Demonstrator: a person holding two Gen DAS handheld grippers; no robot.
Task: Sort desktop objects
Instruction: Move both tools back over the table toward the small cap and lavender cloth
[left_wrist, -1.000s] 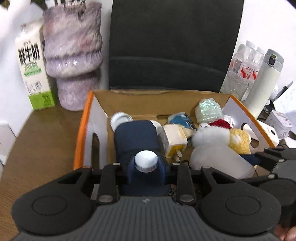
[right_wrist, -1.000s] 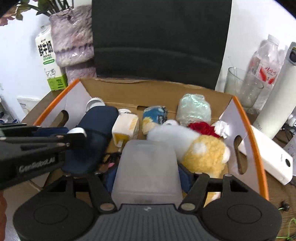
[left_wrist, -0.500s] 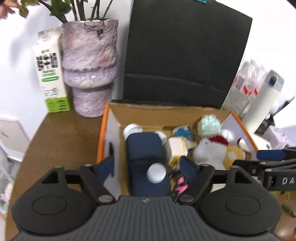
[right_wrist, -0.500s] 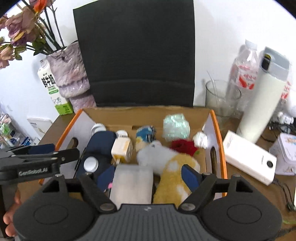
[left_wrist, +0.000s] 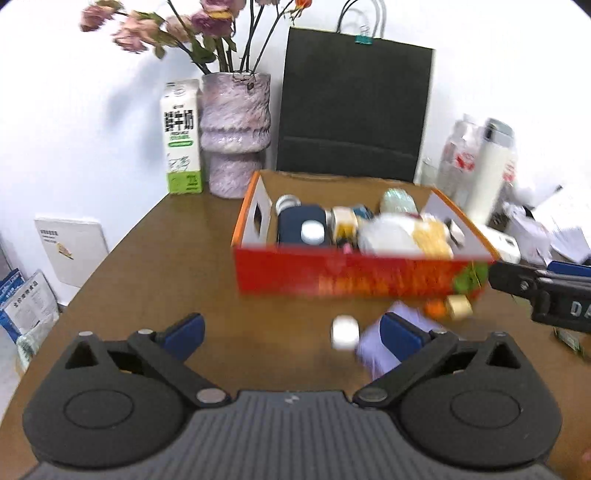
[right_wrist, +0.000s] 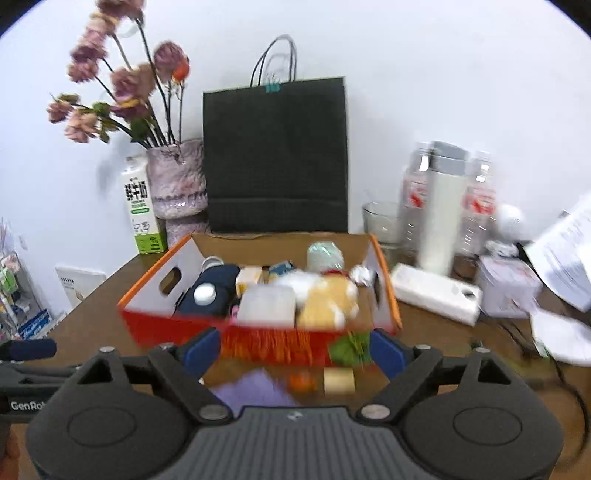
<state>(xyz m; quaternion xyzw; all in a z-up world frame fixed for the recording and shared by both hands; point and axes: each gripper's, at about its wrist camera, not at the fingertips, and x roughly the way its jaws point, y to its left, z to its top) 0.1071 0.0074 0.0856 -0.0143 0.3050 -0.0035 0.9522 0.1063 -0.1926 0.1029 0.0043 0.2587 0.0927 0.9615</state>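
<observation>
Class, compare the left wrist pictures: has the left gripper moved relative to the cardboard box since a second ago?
Yes. The left gripper has pulled back out of the cardboard box; the navy bottle stays inside, and the jaws, still opening, hold nothing.

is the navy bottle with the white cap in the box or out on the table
In the box: the navy bottle lies inside the orange box by its left wall, white cap facing the camera.

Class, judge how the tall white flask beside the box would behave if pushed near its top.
The white flask stands tall and narrow, so it would probably tip rather than slide. Its smooth wall looks slippery. Falling, it might strike the water bottles beside it.
</observation>
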